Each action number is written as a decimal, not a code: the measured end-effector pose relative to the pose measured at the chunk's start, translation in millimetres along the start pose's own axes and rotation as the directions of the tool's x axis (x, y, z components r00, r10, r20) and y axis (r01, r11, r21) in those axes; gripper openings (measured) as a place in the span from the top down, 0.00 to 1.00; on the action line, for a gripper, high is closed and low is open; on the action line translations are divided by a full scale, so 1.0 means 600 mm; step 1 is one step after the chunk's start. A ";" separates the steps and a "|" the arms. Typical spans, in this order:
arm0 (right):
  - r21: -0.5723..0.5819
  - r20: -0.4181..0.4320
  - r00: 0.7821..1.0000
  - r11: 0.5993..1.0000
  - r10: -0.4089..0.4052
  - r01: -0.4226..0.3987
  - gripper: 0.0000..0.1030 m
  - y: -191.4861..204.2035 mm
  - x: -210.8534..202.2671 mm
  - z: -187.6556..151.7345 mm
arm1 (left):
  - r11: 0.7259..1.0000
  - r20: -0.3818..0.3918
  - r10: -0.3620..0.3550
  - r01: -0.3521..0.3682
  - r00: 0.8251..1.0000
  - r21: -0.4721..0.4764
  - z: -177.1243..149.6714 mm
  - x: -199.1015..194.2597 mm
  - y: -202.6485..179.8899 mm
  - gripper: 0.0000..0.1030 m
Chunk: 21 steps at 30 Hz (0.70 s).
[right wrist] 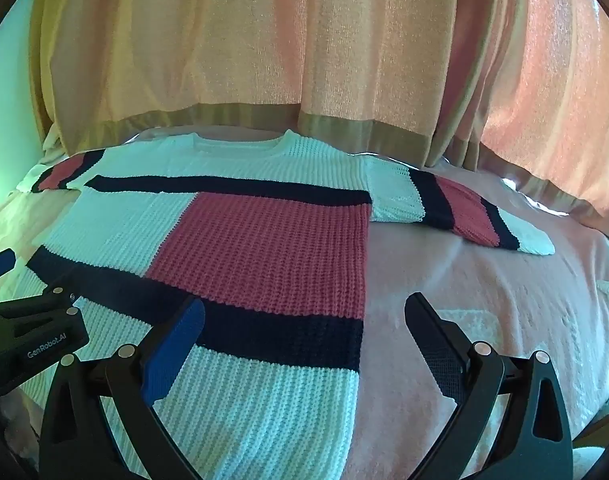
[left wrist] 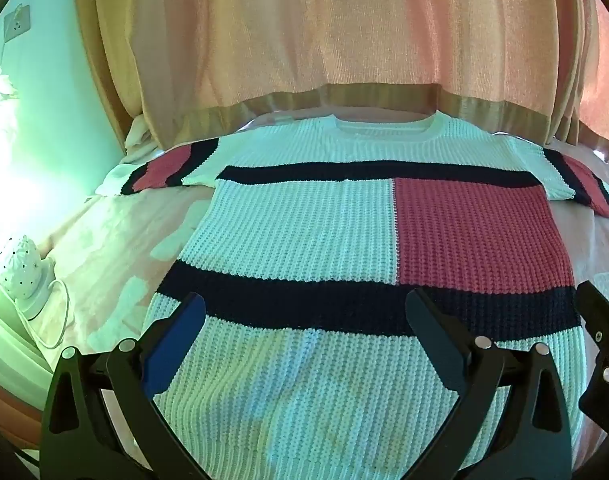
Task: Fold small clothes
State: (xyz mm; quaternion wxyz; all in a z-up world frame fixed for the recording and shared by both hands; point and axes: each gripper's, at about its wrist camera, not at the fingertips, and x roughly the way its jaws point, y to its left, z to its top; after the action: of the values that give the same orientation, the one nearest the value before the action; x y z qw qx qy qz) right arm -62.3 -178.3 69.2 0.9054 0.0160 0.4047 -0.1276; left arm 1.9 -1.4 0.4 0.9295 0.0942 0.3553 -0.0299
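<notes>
A knitted sweater in white, navy and red blocks lies flat on the bed, neck toward the curtain, both sleeves spread sideways. My left gripper hovers over its lower hem, wide open, nothing between the fingers. In the right wrist view the same sweater fills the left half, its right sleeve stretched over the sheet. My right gripper stands open above the sweater's lower right edge, empty. The right gripper's body shows at the left view's right edge, and the left gripper's body at the right view's left edge.
A pink sheet covers the bed. Tan and pink curtains hang close behind the sweater's neck. A white perforated lamp with a cord stands at the left, by a green wall with a socket.
</notes>
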 end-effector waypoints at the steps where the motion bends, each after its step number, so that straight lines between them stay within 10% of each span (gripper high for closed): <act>1: 0.001 -0.001 1.000 1.000 0.001 -0.001 0.05 0.000 0.000 0.000 | 1.000 0.000 0.000 0.000 1.000 0.000 0.000 0.000 0.000 0.05; 21: -0.001 0.000 1.000 1.000 0.003 -0.003 0.05 0.004 -0.001 -0.001 | 1.000 0.002 0.009 -0.009 1.000 0.004 -0.003 0.003 0.004 0.05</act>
State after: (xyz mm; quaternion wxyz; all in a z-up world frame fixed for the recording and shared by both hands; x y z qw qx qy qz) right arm -62.3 -176.0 69.1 0.9056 0.0159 0.4046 -0.1259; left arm 2.4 1.5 -1.6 0.9298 0.0977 0.3540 -0.0264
